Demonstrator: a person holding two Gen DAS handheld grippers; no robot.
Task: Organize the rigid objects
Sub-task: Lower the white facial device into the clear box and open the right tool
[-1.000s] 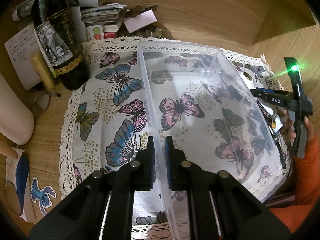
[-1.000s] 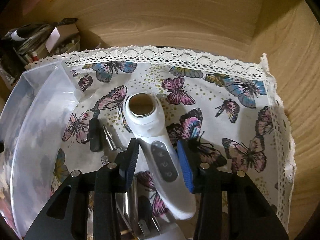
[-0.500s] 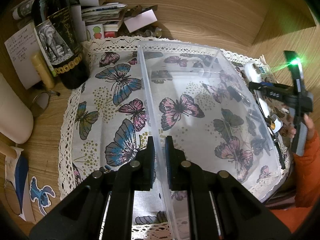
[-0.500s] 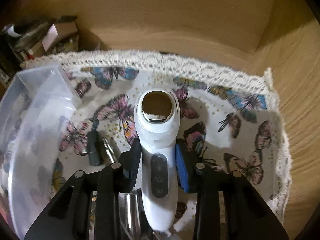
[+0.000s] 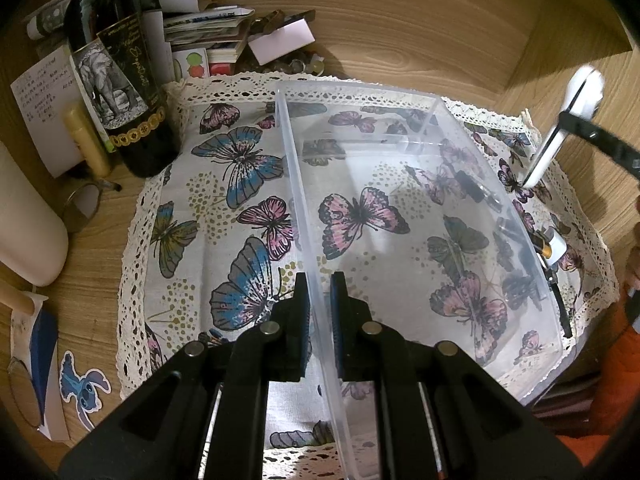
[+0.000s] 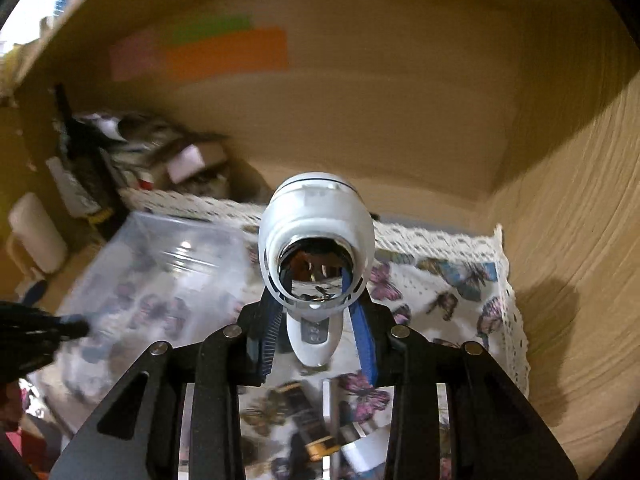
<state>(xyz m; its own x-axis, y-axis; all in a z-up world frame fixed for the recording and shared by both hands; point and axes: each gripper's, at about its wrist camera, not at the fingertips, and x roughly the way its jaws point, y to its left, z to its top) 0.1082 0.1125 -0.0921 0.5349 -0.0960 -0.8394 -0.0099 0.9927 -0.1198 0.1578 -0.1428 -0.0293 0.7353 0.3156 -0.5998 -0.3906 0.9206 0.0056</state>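
Observation:
My left gripper [image 5: 319, 300] is shut on the left wall of a clear plastic bin [image 5: 400, 216] that sits on a butterfly-print cloth [image 5: 224, 200]. My right gripper [image 6: 316, 328] is shut on a white handheld device [image 6: 316, 240] with a round metal head, held tilted up in the air above the cloth, right of the bin [image 6: 160, 264]. In the left wrist view the white device [image 5: 568, 120] is raised at the far right, above the cloth. Small dark items [image 5: 472, 184] and a gold-banded tube [image 5: 552, 248] lie on the cloth beyond the bin's right wall.
A dark wine bottle [image 5: 120, 80], a stack of papers and small boxes [image 5: 216, 32], a pale tube [image 5: 86, 140] and a white cylinder [image 5: 28, 216] crowd the left. Wooden walls close the back and right. A sticker [image 5: 84, 388] lies at lower left.
My right gripper closed on the white device, lifted it off the cloth and tipped it upward. My left gripper kept its hold on the bin wall.

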